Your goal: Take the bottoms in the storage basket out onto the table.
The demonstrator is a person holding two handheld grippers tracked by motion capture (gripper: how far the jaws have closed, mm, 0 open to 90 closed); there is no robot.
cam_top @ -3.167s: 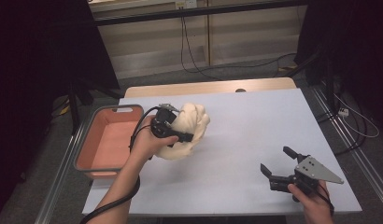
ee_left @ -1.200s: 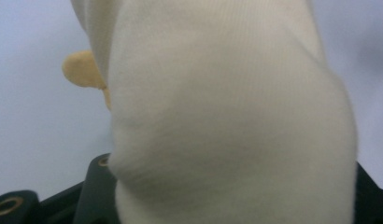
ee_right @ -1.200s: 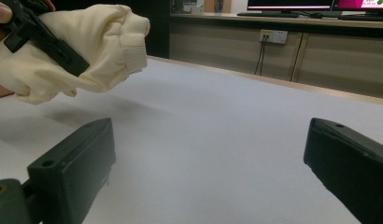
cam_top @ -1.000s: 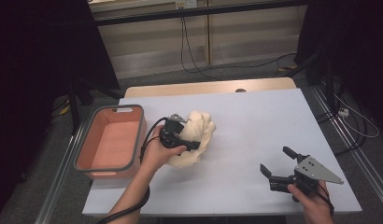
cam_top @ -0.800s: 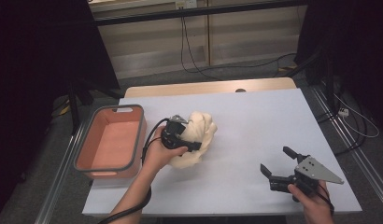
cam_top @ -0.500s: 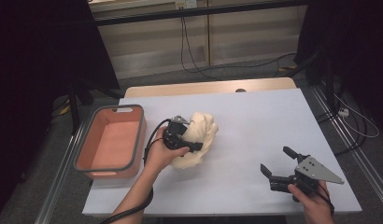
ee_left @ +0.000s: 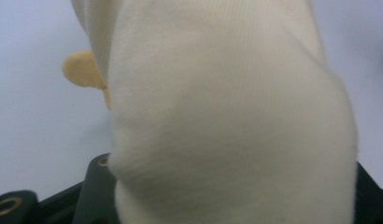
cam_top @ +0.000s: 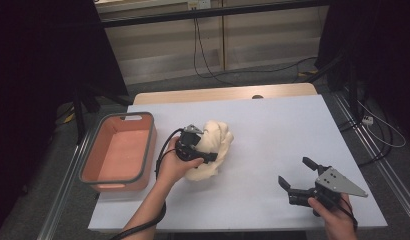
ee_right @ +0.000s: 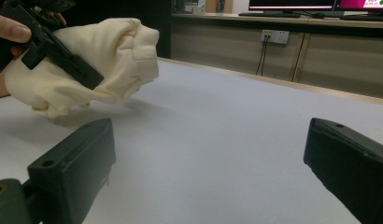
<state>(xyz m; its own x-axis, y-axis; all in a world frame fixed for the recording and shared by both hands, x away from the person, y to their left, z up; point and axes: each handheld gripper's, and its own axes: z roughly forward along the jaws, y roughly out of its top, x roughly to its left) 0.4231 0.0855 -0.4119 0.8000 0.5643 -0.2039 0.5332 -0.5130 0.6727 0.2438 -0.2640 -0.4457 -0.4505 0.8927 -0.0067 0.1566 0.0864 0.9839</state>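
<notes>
A bundled cream cloth (cam_top: 215,145) lies on the white table (cam_top: 283,130), left of its middle. My left gripper (cam_top: 207,157) is shut on it from the near-left side, one black jaw lying across the fabric. In the left gripper view the cream cloth (ee_left: 227,116) sits tight between the jaws, with a small orange patch (ee_left: 80,70) at its left edge. My right gripper (cam_top: 294,171) rests open at the near right, with nothing between its jaws. The right gripper view looks over the table at the cream cloth (ee_right: 101,51) and the left gripper (ee_right: 63,56) clamped on it.
A salmon bin with a grey rim (cam_top: 149,145) stands at the table's left edge, close beside the left hand. Cables run over the floor behind the table, and a metal rail (cam_top: 388,165) runs along the right side.
The left hand has carried the cloth a little to the right and nearer, away from the bin; over the last second it has barely shifted. The right gripper has stayed put.
</notes>
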